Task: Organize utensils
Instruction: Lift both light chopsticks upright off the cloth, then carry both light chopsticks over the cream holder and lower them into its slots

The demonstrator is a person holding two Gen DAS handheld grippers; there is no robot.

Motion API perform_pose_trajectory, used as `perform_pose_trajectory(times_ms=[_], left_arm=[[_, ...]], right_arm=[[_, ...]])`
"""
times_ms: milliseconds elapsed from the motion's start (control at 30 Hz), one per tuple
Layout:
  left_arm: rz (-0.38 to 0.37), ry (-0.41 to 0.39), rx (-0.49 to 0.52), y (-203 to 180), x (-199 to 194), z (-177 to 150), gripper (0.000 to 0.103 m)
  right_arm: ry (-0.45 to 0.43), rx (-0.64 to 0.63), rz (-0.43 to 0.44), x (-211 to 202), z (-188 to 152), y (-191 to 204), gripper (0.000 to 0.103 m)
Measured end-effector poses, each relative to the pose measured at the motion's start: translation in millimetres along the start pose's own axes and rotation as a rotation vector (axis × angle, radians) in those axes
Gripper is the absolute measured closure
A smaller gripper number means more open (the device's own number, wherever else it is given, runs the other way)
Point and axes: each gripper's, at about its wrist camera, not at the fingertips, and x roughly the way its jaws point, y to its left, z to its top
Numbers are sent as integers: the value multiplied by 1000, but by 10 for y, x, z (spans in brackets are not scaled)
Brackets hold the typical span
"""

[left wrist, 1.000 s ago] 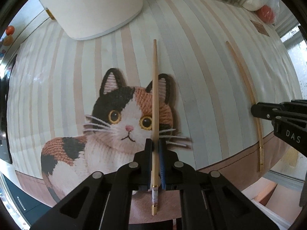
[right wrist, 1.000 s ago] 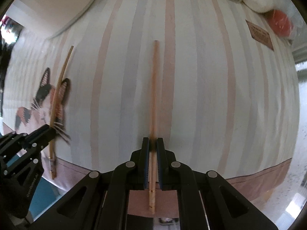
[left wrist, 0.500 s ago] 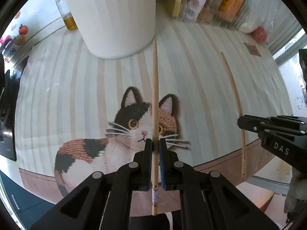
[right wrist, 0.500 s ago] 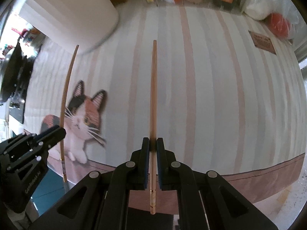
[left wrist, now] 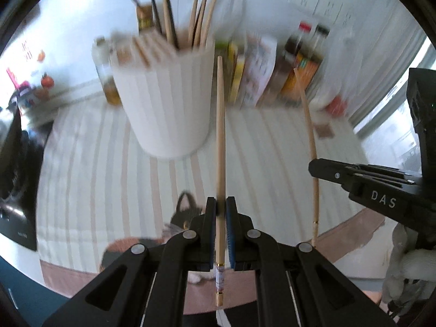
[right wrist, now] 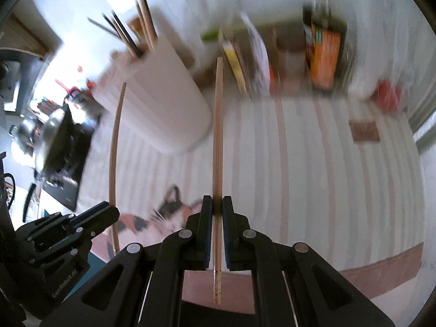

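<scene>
Both chopsticks now lifted off the desk toward the holder [left wrist: 166, 100]: left gripper [left wrist: 221, 209] clamps the left chopstick [left wrist: 220, 141], right gripper [right wrist: 217, 209] clamps the right chopstick [right wrist: 217, 141]; insertion next.

Black hand-held gripper [left wrist: 220, 212], blue pads, silver screws

Bright daylight, heavy motion blur, fisheye-warped dark edges.

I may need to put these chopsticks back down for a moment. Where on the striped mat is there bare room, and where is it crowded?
Bare: the striped mat right of the white holder, from the back row to the mat's front border. Also bare left of the holder, toward the black appliance. Crowded: the back row of bottles and packets, and the holder's opening, filled with chopsticks.
</scene>
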Motion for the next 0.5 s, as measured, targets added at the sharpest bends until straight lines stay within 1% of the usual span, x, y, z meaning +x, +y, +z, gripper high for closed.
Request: perform_pose_trajectory(times_ms=[133, 233, 367, 500], left_arm=[[-12, -78, 5, -8, -251, 262, 98], [-10, -141, 4, -4, -430, 510, 98], [-4, -195, 0, 40, -529, 780, 98], [6, -226, -16, 137, -540, 993, 98]], right_arm=[[-84, -12, 22, -313, 239, 160, 96], [-132, -20, 30, -507, 436, 163, 96], [-191, -33, 37, -699, 719, 243, 96], [-237, -39, 41, -791, 986, 315, 96]])
